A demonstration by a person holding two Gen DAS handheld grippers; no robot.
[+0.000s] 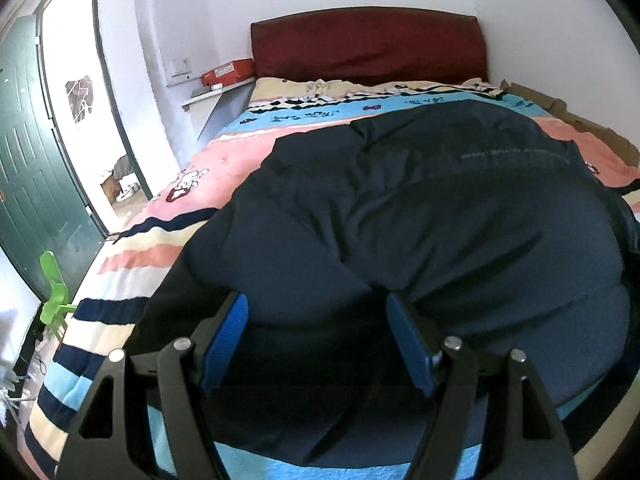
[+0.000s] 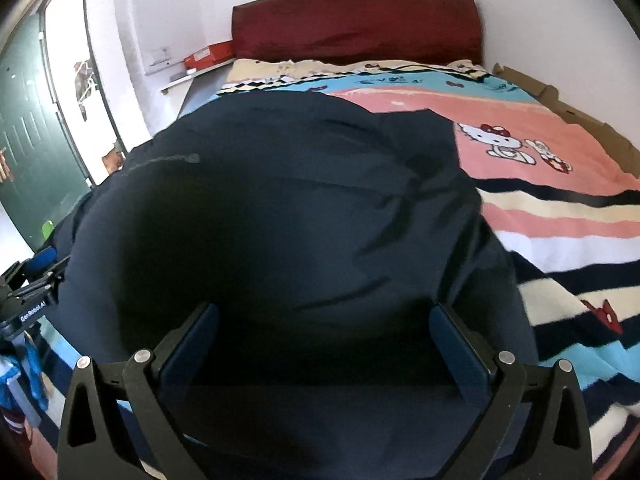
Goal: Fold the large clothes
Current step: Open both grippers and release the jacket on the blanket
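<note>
A large dark navy garment (image 1: pixel 420 208) lies bunched on the bed; it also fills the right wrist view (image 2: pixel 288 208). My left gripper (image 1: pixel 316 308) is open, its blue pads (image 1: pixel 230 332) wide apart at the garment's near left edge, with cloth between the jaws. My right gripper (image 2: pixel 324 316) is open too, its dark blue pads (image 2: pixel 456 344) wide apart over the garment's near edge. The left gripper also shows at the left edge of the right wrist view (image 2: pixel 38 264). Whether either touches the cloth I cannot tell.
The bed carries a striped pink, blue and cream cartoon blanket (image 2: pixel 552 216) and a dark red headboard (image 1: pixel 368 44). A shelf with an orange box (image 1: pixel 228 72) stands left of the headboard. A green door (image 1: pixel 28 184) and a green chair (image 1: pixel 54 292) are at left. Cardboard (image 2: pixel 560 112) lines the right wall.
</note>
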